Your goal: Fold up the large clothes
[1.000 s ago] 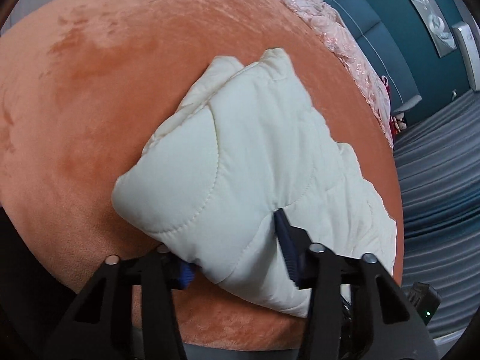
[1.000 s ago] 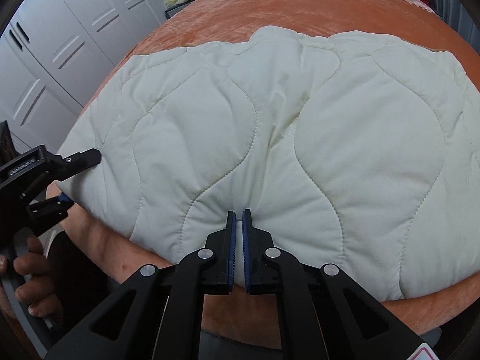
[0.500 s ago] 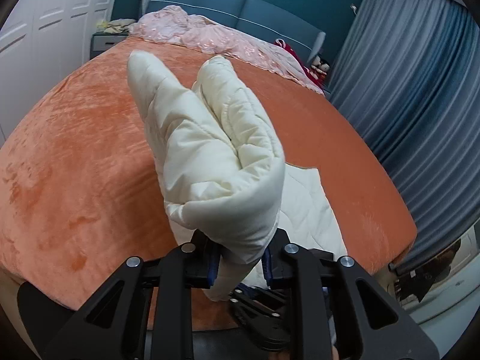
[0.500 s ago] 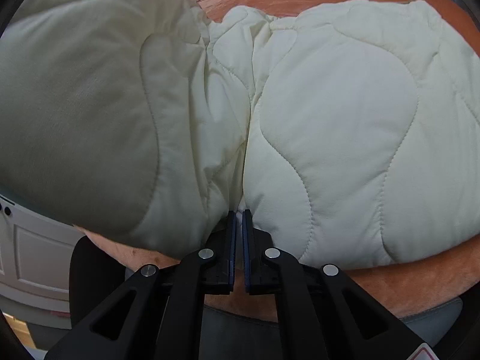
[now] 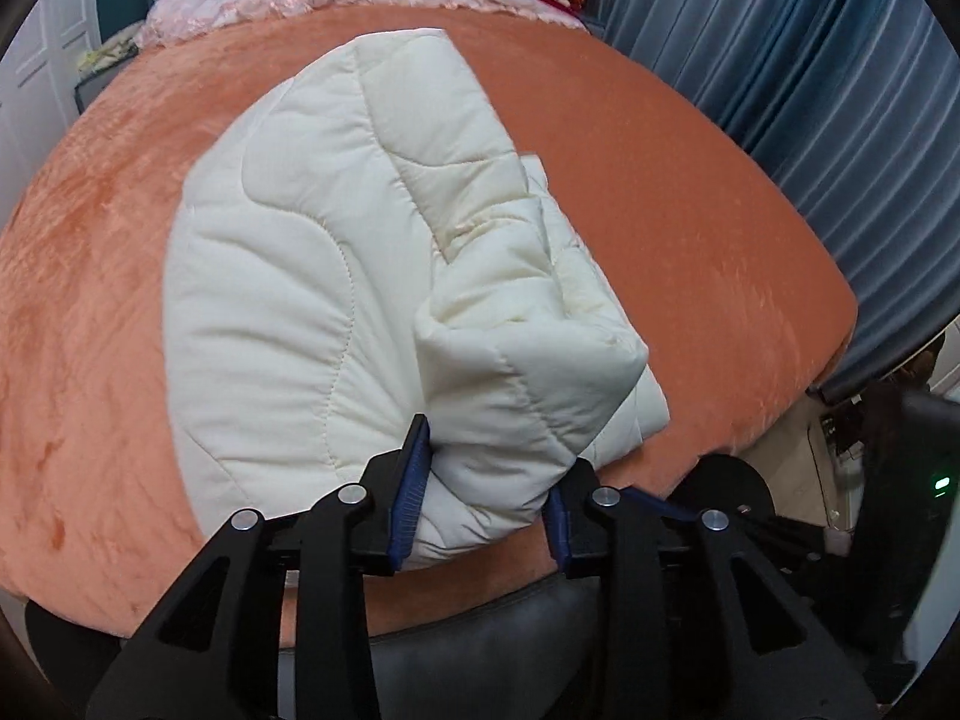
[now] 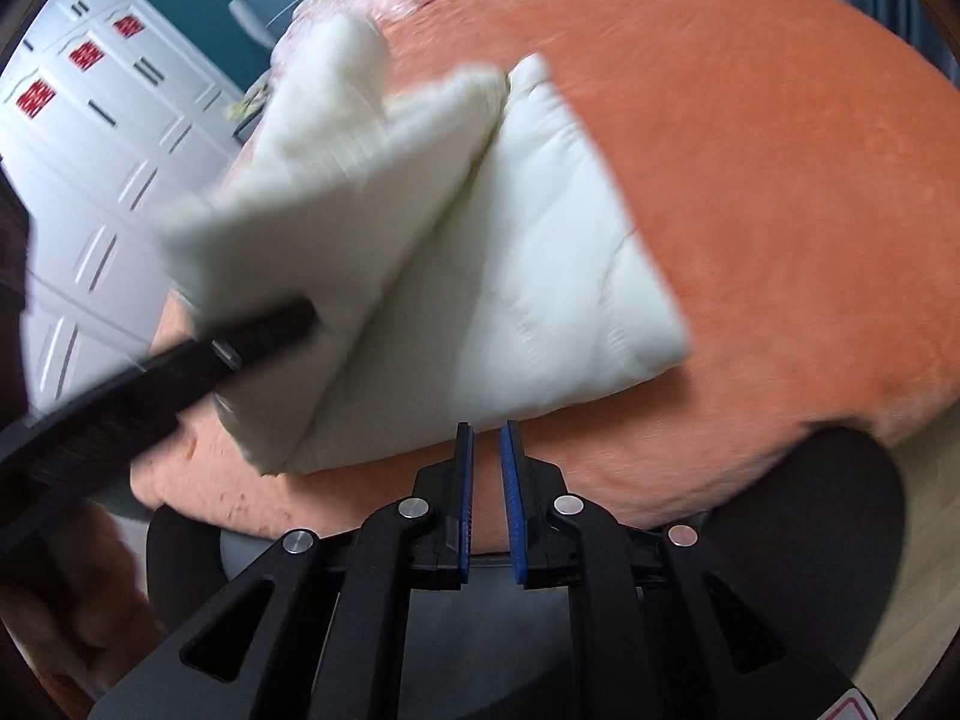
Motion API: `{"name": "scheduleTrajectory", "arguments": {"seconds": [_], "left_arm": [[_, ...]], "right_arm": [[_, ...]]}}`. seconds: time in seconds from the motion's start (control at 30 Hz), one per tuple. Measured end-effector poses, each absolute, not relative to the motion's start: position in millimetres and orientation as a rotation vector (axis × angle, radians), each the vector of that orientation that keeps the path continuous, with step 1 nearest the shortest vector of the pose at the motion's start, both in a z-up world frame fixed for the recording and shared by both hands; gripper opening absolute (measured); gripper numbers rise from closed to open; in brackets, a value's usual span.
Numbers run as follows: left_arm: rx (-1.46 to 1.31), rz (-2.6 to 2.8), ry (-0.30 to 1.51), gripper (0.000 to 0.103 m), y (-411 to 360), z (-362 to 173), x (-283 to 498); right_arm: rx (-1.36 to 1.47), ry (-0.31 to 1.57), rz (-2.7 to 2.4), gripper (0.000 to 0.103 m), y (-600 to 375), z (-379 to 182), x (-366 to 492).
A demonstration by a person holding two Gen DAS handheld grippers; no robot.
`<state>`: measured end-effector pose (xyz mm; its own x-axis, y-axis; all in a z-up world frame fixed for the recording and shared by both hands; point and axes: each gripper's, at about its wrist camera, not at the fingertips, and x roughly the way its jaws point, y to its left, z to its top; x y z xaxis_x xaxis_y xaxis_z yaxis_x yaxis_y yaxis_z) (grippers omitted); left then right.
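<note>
The left gripper (image 5: 486,480), jaws opening, pinches the folded quilted jacket (image 5: 336,276); the empty right gripper (image 6: 487,504) is parting; the bulky fold may spring open.

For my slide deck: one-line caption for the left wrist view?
Left gripper clamps a bunched fold of cream quilted garment over an orange bedspread.

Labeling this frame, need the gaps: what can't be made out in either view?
- Right wrist view: cream quilted garment and left tongs are motion-blurred, so their contact is unclear.
- Left wrist view: the garment's near edge is hidden behind the left tongs.
- Garment type: folded, unreadable.
</note>
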<state>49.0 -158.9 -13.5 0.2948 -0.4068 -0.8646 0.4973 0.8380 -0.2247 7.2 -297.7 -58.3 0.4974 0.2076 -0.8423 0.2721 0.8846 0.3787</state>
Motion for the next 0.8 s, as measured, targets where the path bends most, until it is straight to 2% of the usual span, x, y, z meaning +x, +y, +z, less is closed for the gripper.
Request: {"name": "scheduleTrajectory", "arguments": {"seconds": [0.07, 0.13, 0.23, 0.37, 0.5, 0.73, 0.77, 0.8], "left_arm": [[0.077, -0.608, 1.117, 0.040, -157, -8, 43], [0.004, -0.662, 1.090, 0.060, -140, 8, 37], [-0.133, -0.688, 1.061, 0.066, -98, 37, 32], [-0.127, -0.524, 0.980, 0.067, -64, 59, 40], [-0.158, -0.364, 1.013, 0.066, -37, 48, 73], [-0.166, -0.262, 1.013, 0.066, -20, 44, 102], [-0.165, -0.266, 1.016, 0.066, -20, 44, 103], [-0.165, -0.272, 1.018, 0.066, -22, 44, 105]], "right_arm": [[0.489, 1.022, -0.070, 0.016, -311, -44, 3], [0.471, 0.974, -0.083, 0.026, -317, -25, 3], [0.462, 0.880, -0.062, 0.044, -319, 5, 9], [0.464, 0.808, 0.000, 0.054, -310, 34, 40], [0.546, 0.846, 0.028, 0.054, -307, 41, 73], [0.620, 1.090, -0.012, 0.054, -276, 8, 119], [0.622, 1.102, -0.010, 0.041, -273, 4, 119], [0.634, 1.098, 0.005, 0.024, -271, 2, 119]]}}
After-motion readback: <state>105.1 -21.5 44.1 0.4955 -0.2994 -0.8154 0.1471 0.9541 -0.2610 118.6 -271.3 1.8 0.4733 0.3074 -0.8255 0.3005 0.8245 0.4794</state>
